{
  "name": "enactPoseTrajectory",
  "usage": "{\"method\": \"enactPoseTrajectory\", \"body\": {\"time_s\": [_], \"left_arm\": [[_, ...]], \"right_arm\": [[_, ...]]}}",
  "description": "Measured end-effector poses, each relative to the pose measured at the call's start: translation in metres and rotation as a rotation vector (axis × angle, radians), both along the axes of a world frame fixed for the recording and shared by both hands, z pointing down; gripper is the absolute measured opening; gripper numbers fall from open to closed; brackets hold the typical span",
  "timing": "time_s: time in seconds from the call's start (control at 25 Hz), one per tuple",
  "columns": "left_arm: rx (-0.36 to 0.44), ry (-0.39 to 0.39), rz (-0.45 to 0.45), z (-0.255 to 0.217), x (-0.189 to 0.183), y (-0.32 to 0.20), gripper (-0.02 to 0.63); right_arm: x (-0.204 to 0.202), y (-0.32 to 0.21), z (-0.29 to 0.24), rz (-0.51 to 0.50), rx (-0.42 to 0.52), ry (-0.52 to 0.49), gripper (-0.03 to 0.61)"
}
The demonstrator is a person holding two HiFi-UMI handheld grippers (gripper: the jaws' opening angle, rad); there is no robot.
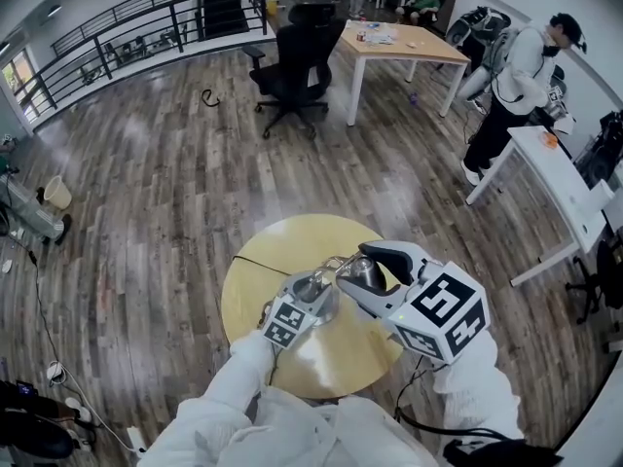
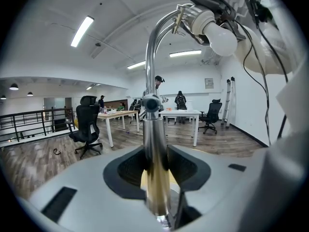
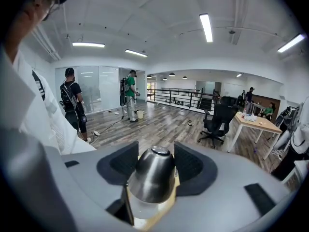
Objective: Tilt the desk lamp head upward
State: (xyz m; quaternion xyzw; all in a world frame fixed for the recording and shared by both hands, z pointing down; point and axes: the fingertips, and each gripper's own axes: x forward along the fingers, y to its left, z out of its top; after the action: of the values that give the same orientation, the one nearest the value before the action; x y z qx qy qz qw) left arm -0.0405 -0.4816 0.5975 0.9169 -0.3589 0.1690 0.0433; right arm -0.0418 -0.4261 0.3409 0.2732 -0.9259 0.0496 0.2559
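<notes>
Desk lamp [image 1: 362, 272], one, left claw [image 2: 154, 166], right claw [image 3: 153, 168] gripping

The round counter [image 1: 248, 290] lies just below us, and the lamp stem [image 2: 150, 66] rises from it. The stem sits between the fingers [image 2: 126, 167] of our left gripper [image 2: 155, 166]. To its right, our right gripper [image 1: 370, 272] has the lamp head [image 3: 150, 175] between its own. Behind the counter stands an office chair [image 1: 297, 61], with a desk [image 1: 394, 47] to its right. At far right, a person [image 1: 511, 86] stands beside another desk [image 1: 560, 178].
</notes>
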Motion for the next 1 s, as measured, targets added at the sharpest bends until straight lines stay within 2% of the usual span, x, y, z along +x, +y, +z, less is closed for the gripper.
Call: {"method": "enactPoseTrajectory", "body": {"time_s": [0.16, 0.36, 0.44, 0.56, 0.64, 0.8, 1.0], "left_arm": [[-0.028, 0.061, -0.024, 0.005, 0.001, 0.000, 0.138], [-0.019, 0.018, -0.012, 0.014, 0.006, -0.001, 0.138], [-0.009, 0.017, -0.007, 0.013, 0.005, -0.001, 0.138], [0.024, 0.007, -0.017, 0.010, 0.005, -0.003, 0.138], [0.029, 0.031, -0.029, 0.006, 0.002, -0.001, 0.138], [0.030, 0.138, -0.066, -0.012, -0.018, 0.014, 0.138], [0.025, 0.274, -0.196, -0.037, -0.061, 0.044, 0.138]], "right_arm": [[-0.002, 0.002, 0.002, -0.007, 0.084, -0.058, 0.242], [0.000, 0.001, -0.011, 0.050, 0.219, -0.079, 0.242], [0.006, 0.002, -0.019, 0.068, 0.238, -0.116, 0.242], [0.024, 0.002, -0.030, 0.118, 0.217, -0.214, 0.242], [0.043, 0.000, -0.038, 0.190, 0.199, -0.292, 0.242], [0.089, 0.001, -0.035, 0.362, 0.162, -0.406, 0.242], [0.155, 0.012, 0.006, 0.651, 0.125, -0.533, 0.242]]}}
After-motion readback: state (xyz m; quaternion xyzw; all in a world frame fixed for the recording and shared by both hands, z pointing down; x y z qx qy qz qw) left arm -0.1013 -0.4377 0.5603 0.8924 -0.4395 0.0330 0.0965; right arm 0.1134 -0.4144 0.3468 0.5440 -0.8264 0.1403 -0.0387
